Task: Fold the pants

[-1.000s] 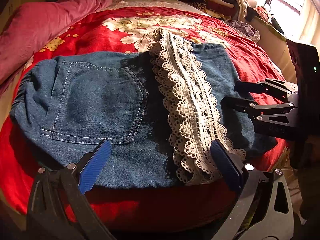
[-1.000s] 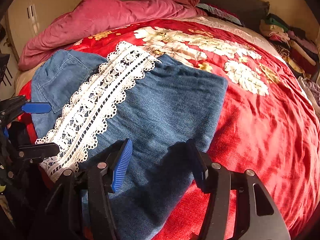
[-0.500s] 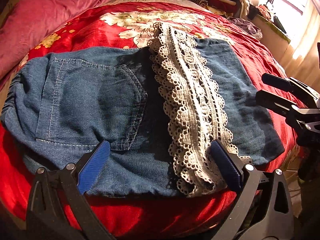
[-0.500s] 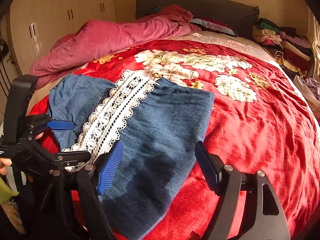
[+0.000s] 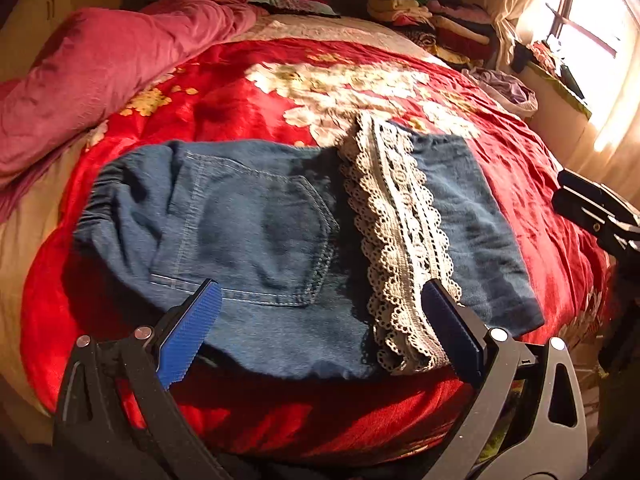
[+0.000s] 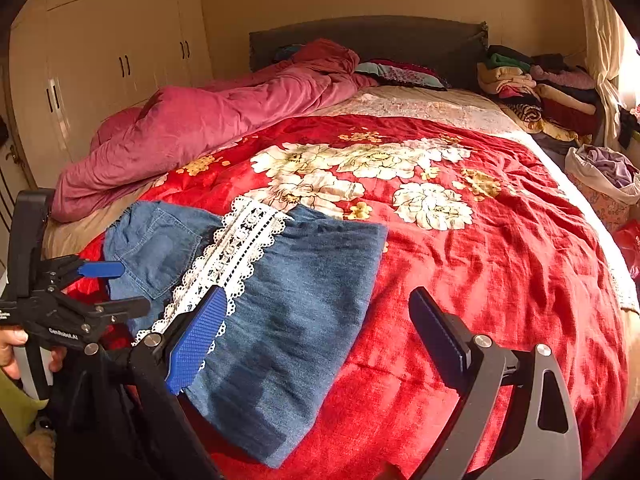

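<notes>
Blue denim pants [image 5: 256, 236] lie folded into a flat packet near the front edge of the bed, with a white lace hem band [image 5: 396, 232] running across the top. They also show in the right wrist view [image 6: 288, 312] with the lace [image 6: 232, 260]. My left gripper [image 5: 320, 320] is open and empty, raised above the pants' near edge. My right gripper [image 6: 316, 332] is open and empty, above the packet's right end. Each gripper shows in the other's view, the left [image 6: 112, 284] and the right [image 5: 592, 204].
A red floral bedspread [image 6: 480, 260] covers the bed. A pink duvet [image 6: 200, 128] is bunched at the far left. Stacked folded clothes [image 6: 532, 84] sit at the far right by the headboard. A bag of clothes [image 6: 608, 172] and a window are to the right.
Both grippers have pulled back and up from the pants, so more of the bed shows. The pants lie still. Both stay open.
</notes>
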`<control>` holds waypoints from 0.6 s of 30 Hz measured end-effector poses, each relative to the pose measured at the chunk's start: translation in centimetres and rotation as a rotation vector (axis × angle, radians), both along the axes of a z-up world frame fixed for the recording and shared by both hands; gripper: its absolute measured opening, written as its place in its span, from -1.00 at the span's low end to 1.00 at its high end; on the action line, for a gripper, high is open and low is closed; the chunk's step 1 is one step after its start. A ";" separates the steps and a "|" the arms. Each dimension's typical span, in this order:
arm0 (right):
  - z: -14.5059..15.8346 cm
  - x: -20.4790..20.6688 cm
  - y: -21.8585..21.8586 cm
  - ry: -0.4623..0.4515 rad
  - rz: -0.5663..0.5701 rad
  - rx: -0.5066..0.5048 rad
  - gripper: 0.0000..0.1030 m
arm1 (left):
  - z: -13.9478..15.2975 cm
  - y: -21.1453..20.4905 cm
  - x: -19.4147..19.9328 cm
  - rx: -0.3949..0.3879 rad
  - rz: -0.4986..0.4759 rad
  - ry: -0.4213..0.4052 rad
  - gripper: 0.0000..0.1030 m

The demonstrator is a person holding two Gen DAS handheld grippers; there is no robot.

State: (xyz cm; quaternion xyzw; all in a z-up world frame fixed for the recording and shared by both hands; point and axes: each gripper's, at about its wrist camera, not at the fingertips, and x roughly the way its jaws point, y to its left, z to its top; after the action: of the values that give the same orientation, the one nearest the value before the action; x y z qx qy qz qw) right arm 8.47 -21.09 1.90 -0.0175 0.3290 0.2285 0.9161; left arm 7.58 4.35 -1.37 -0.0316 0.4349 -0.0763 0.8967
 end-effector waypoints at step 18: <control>2.8 1.9 9.5 0.000 0.229 -0.025 0.78 | 2.2 12.9 -2.9 -0.072 0.328 -0.037 0.82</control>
State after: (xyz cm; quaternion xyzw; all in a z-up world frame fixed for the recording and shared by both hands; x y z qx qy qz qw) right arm 10.34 -11.64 4.72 -0.0664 0.3276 0.3277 0.8837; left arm 4.64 17.24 0.83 -0.1326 0.4046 0.0548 0.9032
